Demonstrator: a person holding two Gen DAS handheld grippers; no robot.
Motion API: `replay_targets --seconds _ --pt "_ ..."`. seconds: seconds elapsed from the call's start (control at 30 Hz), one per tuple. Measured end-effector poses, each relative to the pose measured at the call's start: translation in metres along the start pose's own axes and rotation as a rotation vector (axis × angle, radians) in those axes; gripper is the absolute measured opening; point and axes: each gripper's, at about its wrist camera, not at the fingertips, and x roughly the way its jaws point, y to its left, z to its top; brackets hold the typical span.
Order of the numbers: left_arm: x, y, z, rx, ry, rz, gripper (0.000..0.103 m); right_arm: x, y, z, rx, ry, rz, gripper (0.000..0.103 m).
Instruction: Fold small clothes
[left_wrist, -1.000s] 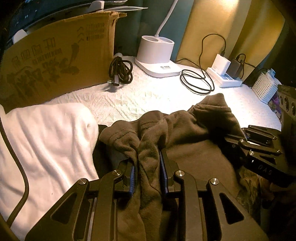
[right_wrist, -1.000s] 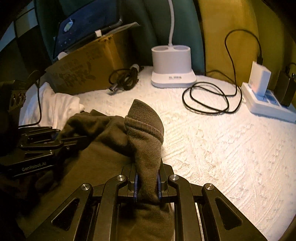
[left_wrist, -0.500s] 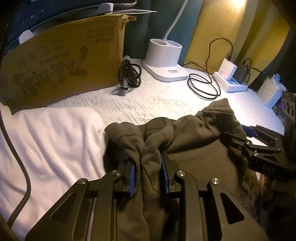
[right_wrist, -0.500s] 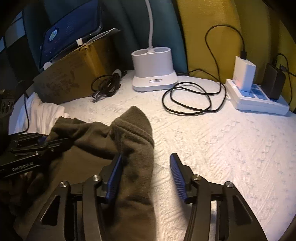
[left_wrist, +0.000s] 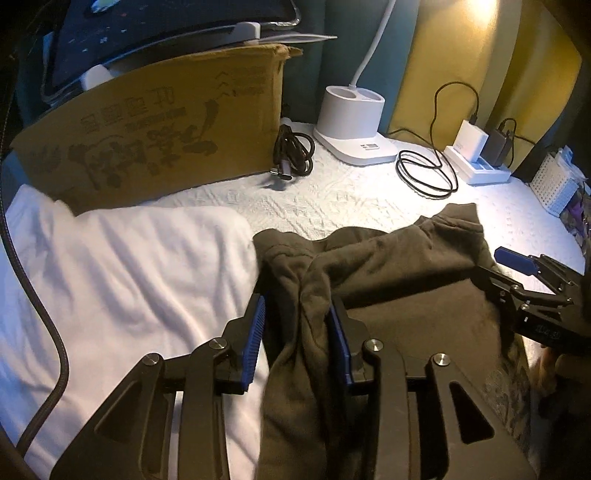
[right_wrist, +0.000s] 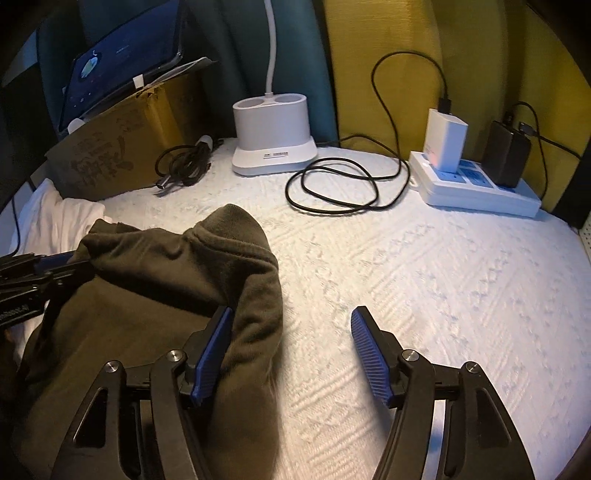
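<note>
Cardboard box (left_wrist: 159, 136) with unreadable print, lamp base (right_wrist: 273, 136), coiled cable (right_wrist: 340, 188), power strip (right_wrist: 480, 188) behind olive garment (left_wrist: 388, 266). Left hand-held gripper (left_wrist: 299, 339) and right hand-held gripper (right_wrist: 291, 350) jaws just opened, apart, garment loose between them.

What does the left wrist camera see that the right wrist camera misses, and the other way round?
Only the left view shows the white slatted basket at the far right edge, and the whole white cloth beside the garment. Only the right view shows the lit tablet screen above the box and the open bedspread to the right. Both show the olive garment, cardboard box, lamp base, looped black cable and power strip. The left hand-held gripper has fabric between its opening jaws; the right hand-held gripper has just let go.
</note>
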Motion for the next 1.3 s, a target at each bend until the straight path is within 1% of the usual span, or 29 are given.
replay_targets --seconds 0.27,0.47,0.67,1.3 --pt "-0.022 0.001 -0.016 -0.028 0.004 -0.029 0.036 -0.015 0.001 -0.009 0.014 -0.002 -0.030 0.068" --pt "-0.039 -0.007 -0.026 -0.024 -0.014 -0.037 0.036 -0.025 0.007 -0.017 0.010 -0.005 -0.032 0.068" --pt "-0.050 -0.015 -0.038 -0.020 -0.026 -0.046 0.036 -0.044 0.014 -0.030 0.011 -0.011 -0.035 0.069" --pt "-0.084 -0.056 -0.079 0.025 -0.051 -0.083 0.036 -0.100 0.010 -0.076 0.032 -0.047 -0.053 0.069"
